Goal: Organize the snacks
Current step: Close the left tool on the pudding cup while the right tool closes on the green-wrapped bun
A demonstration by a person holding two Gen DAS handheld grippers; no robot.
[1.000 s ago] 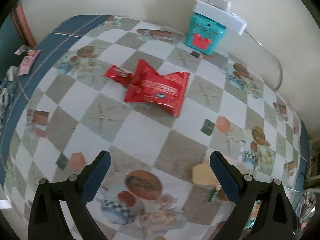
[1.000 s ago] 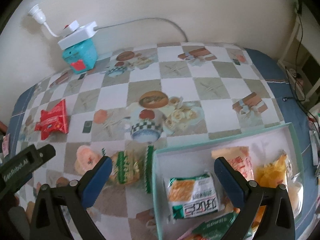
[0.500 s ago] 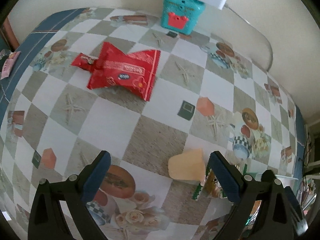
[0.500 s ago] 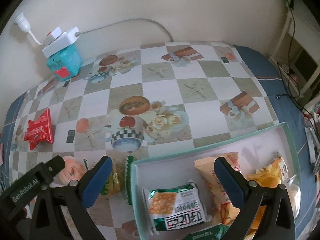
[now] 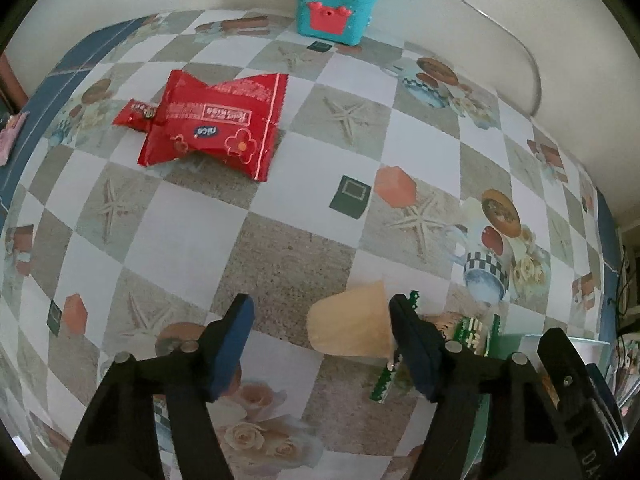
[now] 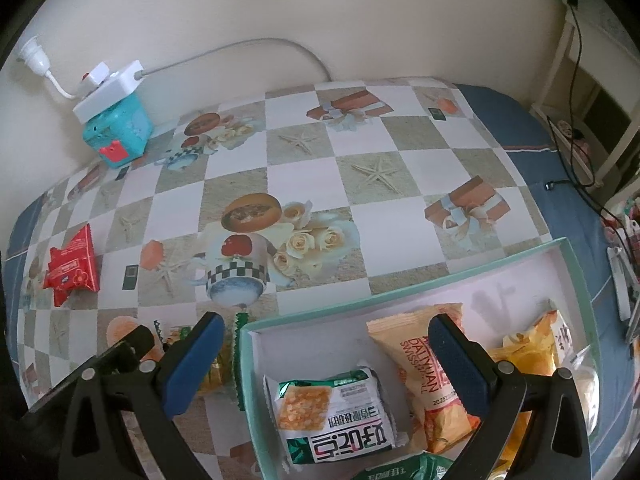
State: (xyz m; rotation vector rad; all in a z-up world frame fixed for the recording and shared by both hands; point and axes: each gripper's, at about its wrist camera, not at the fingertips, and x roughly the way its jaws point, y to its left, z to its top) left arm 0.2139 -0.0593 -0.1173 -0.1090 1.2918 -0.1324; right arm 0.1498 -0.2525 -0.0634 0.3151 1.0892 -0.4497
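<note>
My left gripper (image 5: 320, 338) is open and empty, low over the checked tablecloth. Its right finger (image 5: 412, 344) is next to a tan and green snack packet (image 5: 352, 326) lying beside the box. Two red snack packets (image 5: 218, 124) lie further off to the left; they also show in the right wrist view (image 6: 72, 268). My right gripper (image 6: 326, 354) is open and empty above the teal-rimmed box (image 6: 400, 294). The box holds several packets, among them a green-and-white one (image 6: 334, 412) and an orange one (image 6: 432, 368). The tan and green packet (image 6: 216, 360) lies just left of the box.
A teal toy box (image 5: 338, 2) with a white power strip (image 6: 108, 88) on top stands against the back wall, its cable running along the wall. The blue table edge (image 6: 560, 184) drops off at the right, with shelves and cables beyond.
My left gripper has moved forward and right, from the red packets toward the tan and green packet, now at its right finger. My right gripper has drifted right over the box.
</note>
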